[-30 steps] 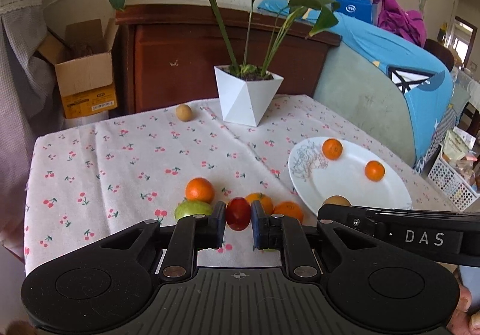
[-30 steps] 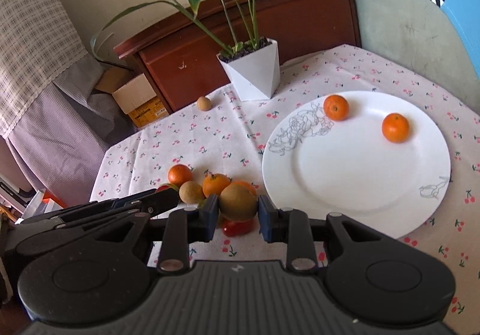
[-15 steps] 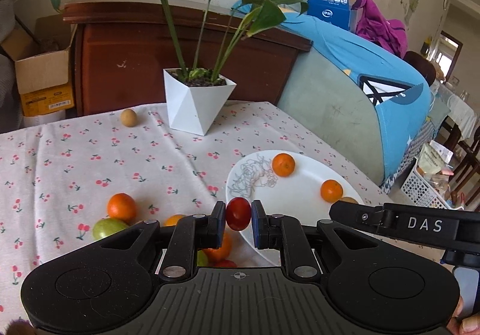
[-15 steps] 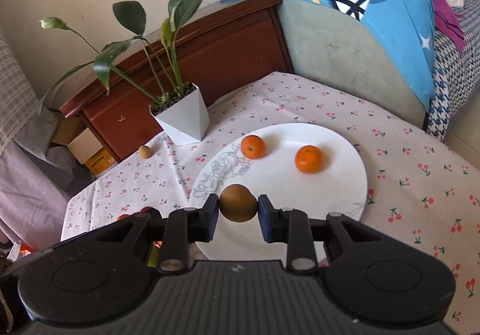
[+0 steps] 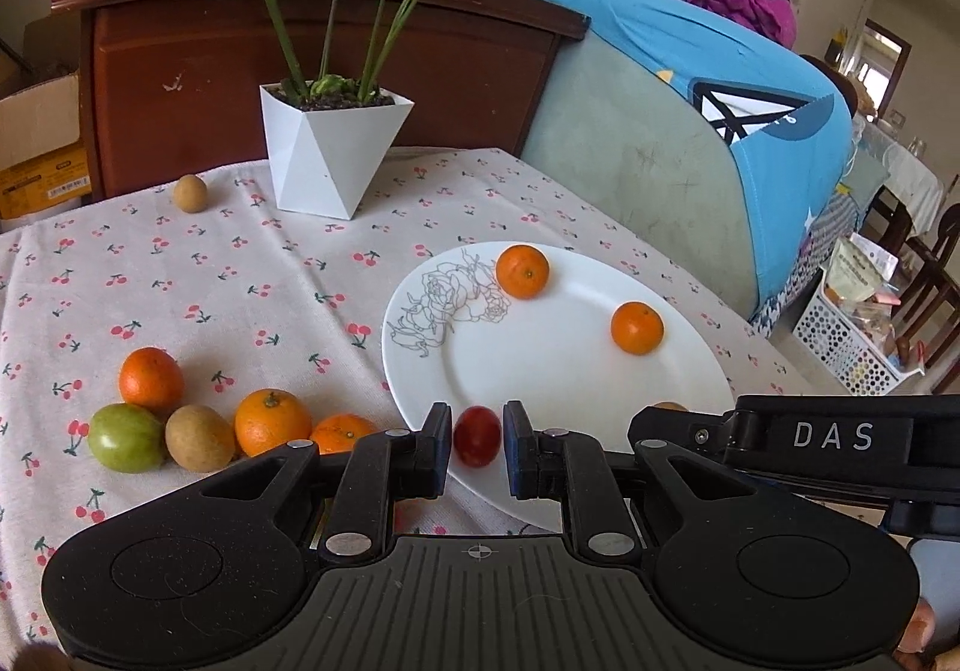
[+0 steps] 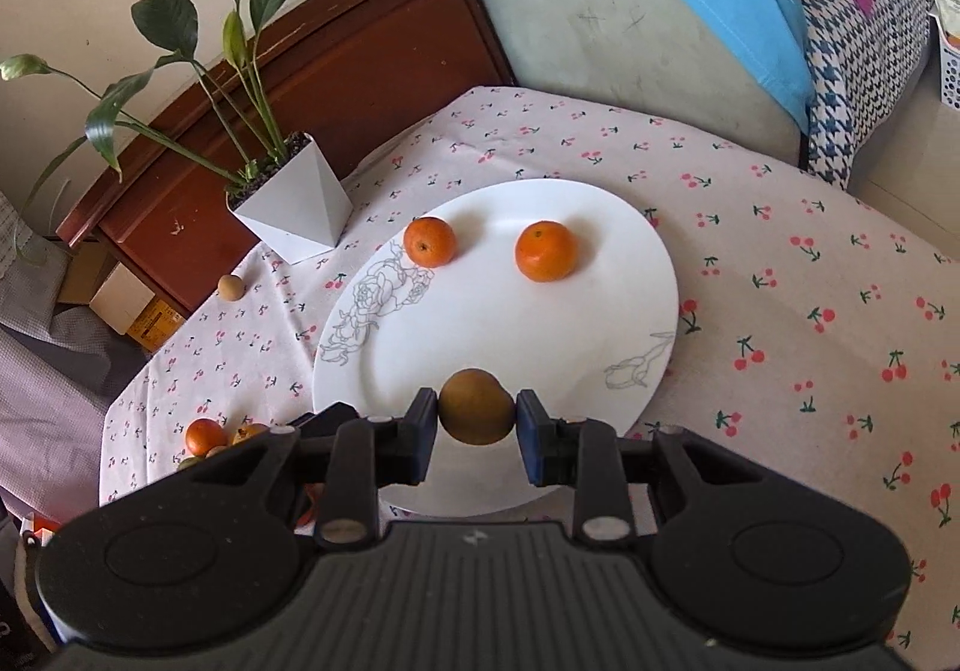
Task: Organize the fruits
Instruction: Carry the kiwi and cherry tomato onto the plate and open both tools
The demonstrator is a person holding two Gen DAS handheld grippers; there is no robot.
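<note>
The left hand-held gripper (image 5: pixel 477 446) holds a small red fruit (image 5: pixel 476 436) between its narrow-set jaws, over the near rim of the white plate (image 5: pixel 540 365). In the left wrist view a slight gap seems to show on each side of the fruit, so firm pad contact cannot be confirmed from that view.

The right hand-held gripper (image 6: pixel 474 422) has a brown round fruit (image 6: pixel 476 406) between its pads, both pads touching it; the jaws are opening. This fruit sits over the near part of the plate (image 6: pixel 510 323).

Two oranges lie on the far half of the plate, apart from each other: one (image 6: pixel 429 242) beside the printed flower outline, the other (image 6: pixel 546 251) further right.

On the counter (image 5: pixel 240 275), covered by a cherry-print cloth, a cluster lies left of the plate: three oranges (image 5: pixel 273 422), a green fruit (image 5: pixel 127 437) and a brown fruit (image 5: pixel 200 437), touching or just beside one another. A small brown fruit (image 5: pixel 189 193) lies alone near the far edge, beside a white angular plant pot (image 5: pixel 327 155).
</note>
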